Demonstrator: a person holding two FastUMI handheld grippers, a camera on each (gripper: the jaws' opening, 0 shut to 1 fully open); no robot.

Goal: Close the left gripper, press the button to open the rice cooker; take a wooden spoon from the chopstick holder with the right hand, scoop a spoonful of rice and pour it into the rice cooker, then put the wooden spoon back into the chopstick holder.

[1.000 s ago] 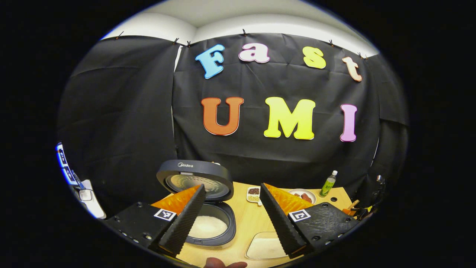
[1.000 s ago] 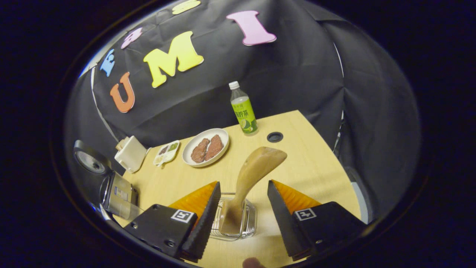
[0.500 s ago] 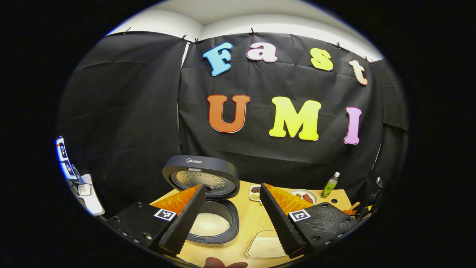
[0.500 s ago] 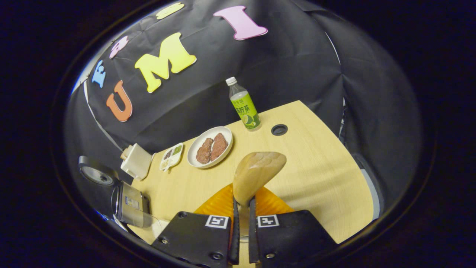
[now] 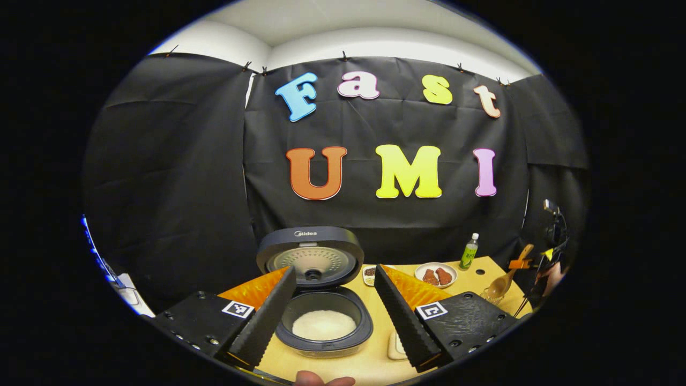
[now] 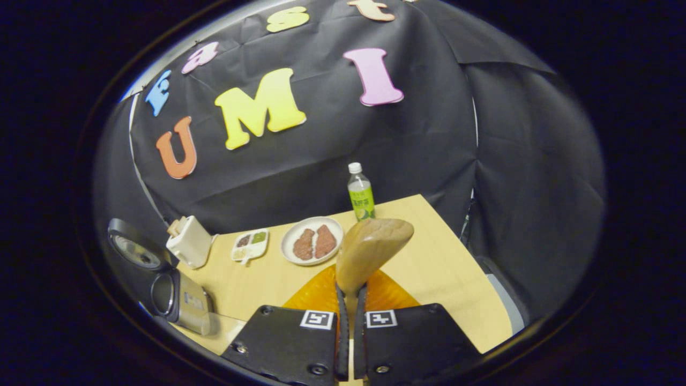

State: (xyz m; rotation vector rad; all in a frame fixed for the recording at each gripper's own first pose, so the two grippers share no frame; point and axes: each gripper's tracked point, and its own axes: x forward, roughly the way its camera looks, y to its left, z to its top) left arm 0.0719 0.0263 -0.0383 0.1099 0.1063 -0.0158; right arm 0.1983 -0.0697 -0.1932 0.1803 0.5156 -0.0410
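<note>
Left gripper view: rice cooker (image 5: 323, 316) stood on the worktop (image 5: 375, 359), lid up, white rice in the pot; left tool (image 5: 335, 308) hovered above it, fingers spread wide. Right gripper view: right tool (image 6: 348, 316) clamped a pale wooden spoon (image 6: 370, 249) by the handle, bowl raised over the worktop.

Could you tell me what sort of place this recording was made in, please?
Most likely a staged kitchen set in a recording booth: a wooden table hemmed in by black cloth, laid with an open rice cooker, a plate of food and a drink bottle.
</note>
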